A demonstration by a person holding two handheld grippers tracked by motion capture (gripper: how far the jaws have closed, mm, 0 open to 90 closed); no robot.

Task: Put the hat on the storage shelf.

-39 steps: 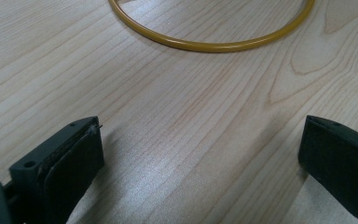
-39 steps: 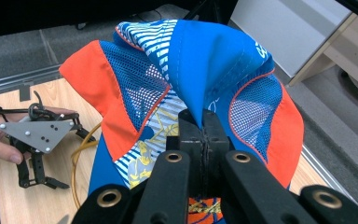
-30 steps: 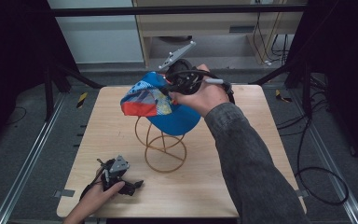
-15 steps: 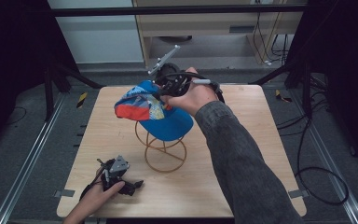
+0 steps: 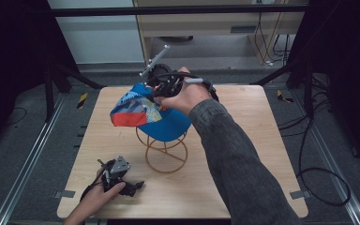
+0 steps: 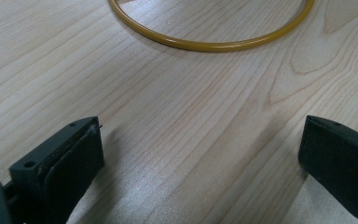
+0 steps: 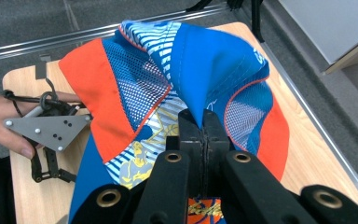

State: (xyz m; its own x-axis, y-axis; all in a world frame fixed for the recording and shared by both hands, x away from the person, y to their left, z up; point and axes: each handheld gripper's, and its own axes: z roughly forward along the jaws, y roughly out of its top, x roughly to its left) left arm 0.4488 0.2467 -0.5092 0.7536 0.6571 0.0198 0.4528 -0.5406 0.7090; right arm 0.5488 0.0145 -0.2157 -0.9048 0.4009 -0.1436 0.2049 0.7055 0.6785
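Here we see the right hand-held gripper [image 7: 201, 122] pinched tight on the blue-and-orange mesh cap [image 5: 143, 110], held above the yellow wire stand [image 5: 165, 151]; the left hand-held gripper [image 5: 130, 186] rests wide open on the wooden desk [image 5: 253, 154].

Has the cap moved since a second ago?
Yes. The cap, pinched in the right gripper, has drifted left and a bit toward the table's far edge, measured against the wire stand, which has stayed put.
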